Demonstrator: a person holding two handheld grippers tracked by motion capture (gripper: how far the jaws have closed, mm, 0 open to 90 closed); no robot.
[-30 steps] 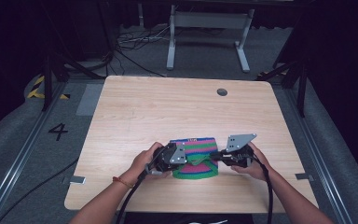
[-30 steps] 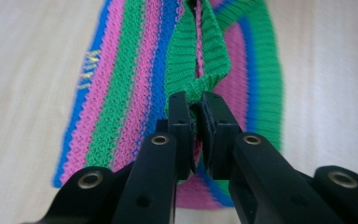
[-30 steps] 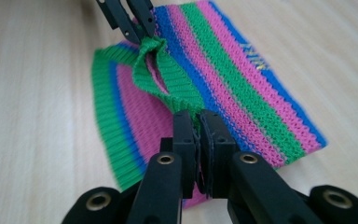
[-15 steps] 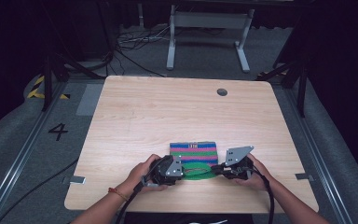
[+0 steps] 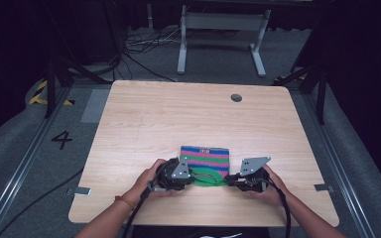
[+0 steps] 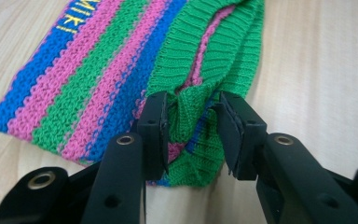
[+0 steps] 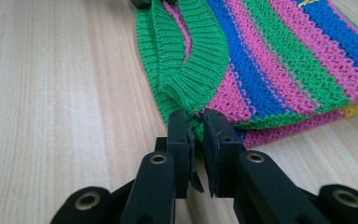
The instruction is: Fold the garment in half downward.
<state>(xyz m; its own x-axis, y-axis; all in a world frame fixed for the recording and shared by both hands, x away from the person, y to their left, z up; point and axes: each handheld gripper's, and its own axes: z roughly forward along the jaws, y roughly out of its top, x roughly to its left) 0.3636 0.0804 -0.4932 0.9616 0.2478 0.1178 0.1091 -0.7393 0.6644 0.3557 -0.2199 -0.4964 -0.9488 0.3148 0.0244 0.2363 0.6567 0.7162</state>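
The table (image 5: 144,124) carries one thing, a striped knitted garment (image 5: 206,156) in blue, pink and green, folded flat and lying close to the near edge, a little right of the middle of that edge. Its long axis runs along the near edge, from left to right, and its green ribbed hem (image 5: 208,178) is the side turned toward the person. Both hands come to this hem from the near side, one at each end, so the garment lies in front of both claws and between them. The left claw (image 6: 192,126) is at the left end of the hem; its jaws have just been opening and now stand half apart, with a bunch of the green rib (image 6: 193,100) between them, and the pads seem to touch it only loosely, not to press it. The right claw (image 7: 195,140) is at the right end, and its jaws are nearly closed and pinch the thin edge of the hem (image 7: 186,70) where it meets the table. I judge that the left side is being released while the right side is held, and both hands are equally near to the garment.
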